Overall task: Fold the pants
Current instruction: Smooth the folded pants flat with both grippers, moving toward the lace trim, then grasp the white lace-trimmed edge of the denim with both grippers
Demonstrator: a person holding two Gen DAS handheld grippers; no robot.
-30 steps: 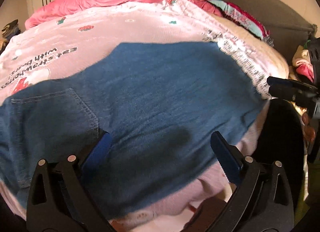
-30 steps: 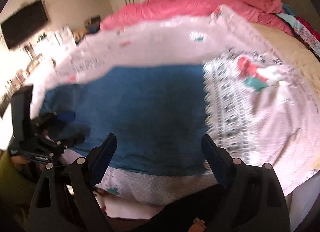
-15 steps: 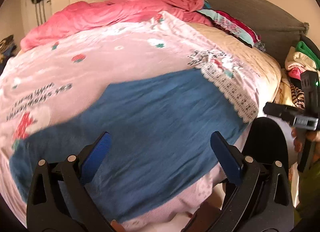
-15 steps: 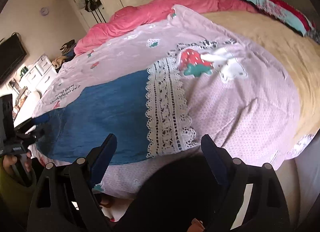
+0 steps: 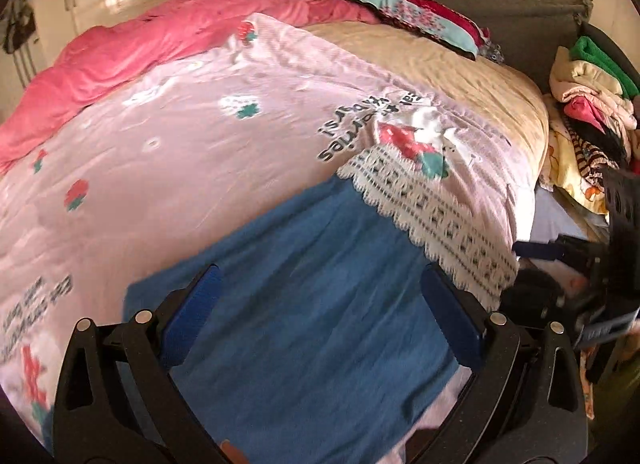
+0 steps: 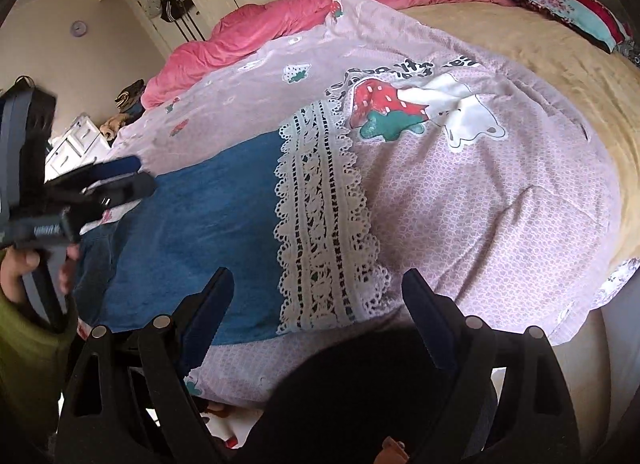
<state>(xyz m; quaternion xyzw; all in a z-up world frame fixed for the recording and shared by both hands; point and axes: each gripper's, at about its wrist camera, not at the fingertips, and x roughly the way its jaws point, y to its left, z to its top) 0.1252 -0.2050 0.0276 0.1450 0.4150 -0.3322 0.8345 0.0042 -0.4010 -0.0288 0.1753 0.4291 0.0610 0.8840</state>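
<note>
The blue denim pants (image 5: 320, 304) lie flat on the pink strawberry-print bedspread (image 5: 180, 136) at the near edge of the bed, one end of them lying just beside the white lace band (image 6: 320, 224) that crosses the spread toward that edge; whether the two touch or overlap cannot be told. The left gripper (image 5: 320, 316) hangs above the denim with its blue-padded fingers (image 5: 192, 316) spread wide and nothing between them. The right gripper (image 6: 316, 312) is likewise spread apart and empty, above the near edge of the bed where the lace band meets the pants. In the right wrist view the left gripper appears at the left, blurred, above the far end of the pants, held by a hand (image 6: 24, 268) in a green sleeve. In the left wrist view the right gripper shows as a dark blurred shape off the right edge of the bed. A rumpled bright pink duvet (image 5: 160, 36) lies along the far edge, a beige sheet (image 6: 540, 32) covers the far right part of the bed, and a pile of clothes (image 5: 588, 104) sits beyond the right side.
</note>
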